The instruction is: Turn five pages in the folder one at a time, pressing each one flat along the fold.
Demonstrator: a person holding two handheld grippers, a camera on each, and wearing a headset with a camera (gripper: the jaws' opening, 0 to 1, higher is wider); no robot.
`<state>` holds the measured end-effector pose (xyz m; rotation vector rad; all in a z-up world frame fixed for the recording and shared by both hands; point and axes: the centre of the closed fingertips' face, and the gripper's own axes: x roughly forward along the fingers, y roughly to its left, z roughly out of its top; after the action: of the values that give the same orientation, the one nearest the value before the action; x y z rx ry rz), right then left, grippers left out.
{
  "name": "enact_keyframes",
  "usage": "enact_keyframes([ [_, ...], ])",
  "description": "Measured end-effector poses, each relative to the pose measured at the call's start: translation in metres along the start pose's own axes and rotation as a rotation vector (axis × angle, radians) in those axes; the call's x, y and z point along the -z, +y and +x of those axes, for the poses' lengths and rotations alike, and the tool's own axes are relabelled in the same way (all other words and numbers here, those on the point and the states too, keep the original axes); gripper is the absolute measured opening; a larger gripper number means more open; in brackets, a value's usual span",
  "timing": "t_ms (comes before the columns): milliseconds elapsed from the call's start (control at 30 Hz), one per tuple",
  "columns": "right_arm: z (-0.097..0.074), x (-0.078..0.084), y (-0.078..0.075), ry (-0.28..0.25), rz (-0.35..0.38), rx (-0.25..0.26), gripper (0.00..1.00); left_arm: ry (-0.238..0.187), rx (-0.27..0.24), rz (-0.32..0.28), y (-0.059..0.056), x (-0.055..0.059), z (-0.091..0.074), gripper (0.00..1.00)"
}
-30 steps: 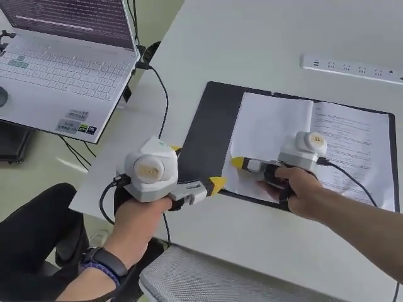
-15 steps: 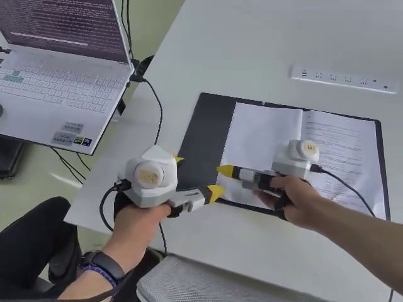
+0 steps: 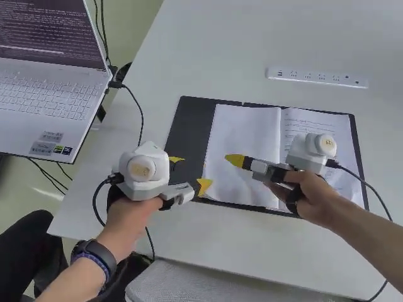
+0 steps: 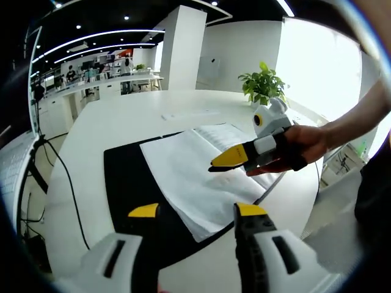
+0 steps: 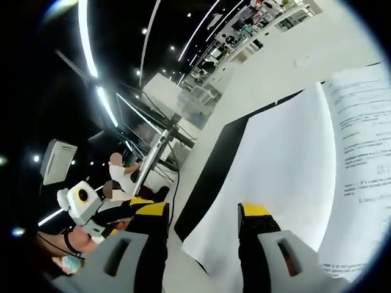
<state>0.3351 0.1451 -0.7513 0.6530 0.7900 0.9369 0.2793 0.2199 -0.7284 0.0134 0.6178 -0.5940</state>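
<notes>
1. Where the bench [image 3: 252, 50] runs off at far L, a laptop [image 3: 44, 94] sits open. Its cable [image 3: 135, 104] trails along the bench edge.
2. L gripper [image 3: 190, 172]: jaws spread, nothing between them. Held above the folder's near-L corner, apparently clear of it.
3. Folder [image 3: 189, 135]: lies open and flat mid-bench, with the black inner cover bare at L.
4. Blank page [image 3: 245, 145]: lies on the cover. The fold [image 3: 280, 151] runs along its R edge.
5. R gripper [image 3: 236, 161]: jaws spread and empty, per the R gripper view. Tips are over the near part of the blank page, pointing L.
6. Printed page [image 3: 315, 132]: R of the fold, near part under the R hand [image 3: 312, 198]. A strip [image 3: 317, 77] lies well beyond.
7. Risks (judgement):
   - A pinch at the printed stack's edge could lift two sheets at once, causing a miscount.
   - A fast sweep could crease a sheet or tear it at the binding.
   - With nothing pressing on the cover, the folder may slide when a page is dragged.
8. Unclear:
   - whether the R tips touch the paper or hover;
   - the no. of pages already turned;
   - the binding type;
   - the near-R corner of the printed page, hidden by the R hand;
   - the text, too small to read.
</notes>
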Motion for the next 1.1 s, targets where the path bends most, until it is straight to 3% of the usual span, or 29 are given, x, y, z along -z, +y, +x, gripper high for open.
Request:
enact_keyframes([
  [133, -0.024, -0.013, 0.006, -0.045, -0.028, 0.013, 0.41, 0.008, 0.017, 0.029, -0.003, -0.004, 0.012, 0.37],
  [267, -0.044, -0.022, 0.008, -0.075, -0.041, 0.011, 0.42, 0.03, 0.026, 0.034, -0.003, -0.001, 0.027, 0.33],
  [333, -0.052, -0.024, 0.006, -0.083, -0.048, 0.02, 0.41, 0.048, 0.022, 0.054, -0.003, 0.002, 0.031, 0.25],
  [467, -0.07, -0.034, -0.002, -0.124, -0.044, 0.039, 0.4, 0.082, 0.04, 0.071, -0.006, 0.011, 0.047, 0.16],
  [667, -0.084, -0.039, -0.013, -0.141, -0.032, 0.059, 0.38, 0.121, 0.056, 0.088, -0.007, 0.027, 0.061, 0.03],
  [1000, -0.105, -0.039, -0.033, -0.155, -0.001, 0.092, 0.36, 0.182, 0.042, 0.076, -0.002, 0.061, 0.068, 0.0],
  [1100, -0.108, -0.037, -0.037, -0.151, -0.001, 0.097, 0.35, 0.173, 0.035, 0.082, -0.002, 0.063, 0.068, 0.0],
])
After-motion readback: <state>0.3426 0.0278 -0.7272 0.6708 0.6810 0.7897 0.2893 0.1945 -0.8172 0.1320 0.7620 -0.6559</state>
